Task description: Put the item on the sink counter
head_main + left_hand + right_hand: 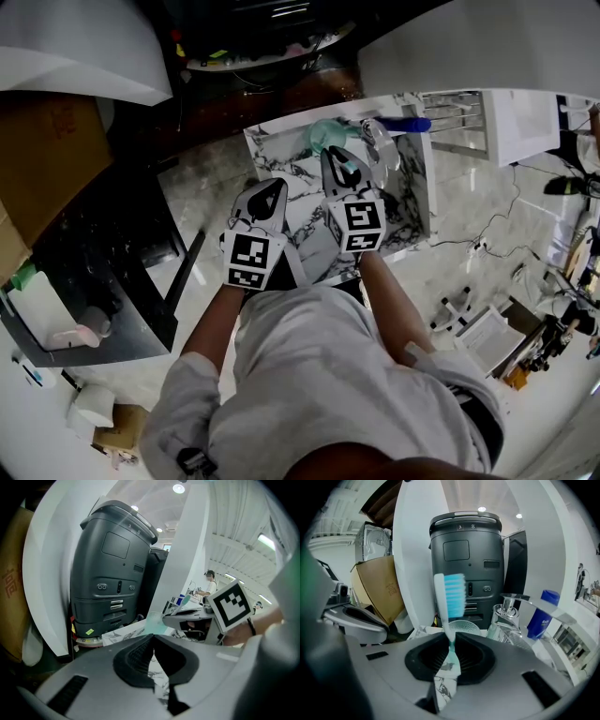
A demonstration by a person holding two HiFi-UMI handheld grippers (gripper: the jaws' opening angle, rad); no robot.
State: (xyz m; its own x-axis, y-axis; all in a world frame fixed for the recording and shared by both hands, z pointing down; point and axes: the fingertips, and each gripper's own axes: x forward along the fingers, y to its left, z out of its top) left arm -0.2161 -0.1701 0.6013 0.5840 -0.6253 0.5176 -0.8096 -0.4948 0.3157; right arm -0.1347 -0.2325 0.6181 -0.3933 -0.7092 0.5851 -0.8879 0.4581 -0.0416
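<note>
Two grippers are at work, and nearest the person's grey shirt is the left gripper [269,192], hanging over the front part of the marble counter [305,187]; its jaws are pressed together with nothing between them, so it plays no part in the hold. Just beside it and slightly further in, the right gripper [451,637] has its jaws nearly closed on the thin lower handle of a toothbrush [443,606]; the brush stands almost upright above the pads, bristles at the top, and is held in the air over the counter rather than lying on it, so the placing looks not yet done.

Beyond the jaws sit a glass cup [464,625], then a chrome tap [508,613] to its right, then a blue bottle [541,609] further right; behind them all rises a big dark machine [466,559], with a cardboard box [377,590] off to the left.

The likely trouble comes from the grip and the crowding; the handle is slim and caught low down, so a tilt or a jolt could make the brush swing or slide in the pads. If it were let go upright it would probably topple and might roll toward the counter edge; laying it down flat first seems safer. Reaching too far in risks the brush head knocking the cup or the tap.
</note>
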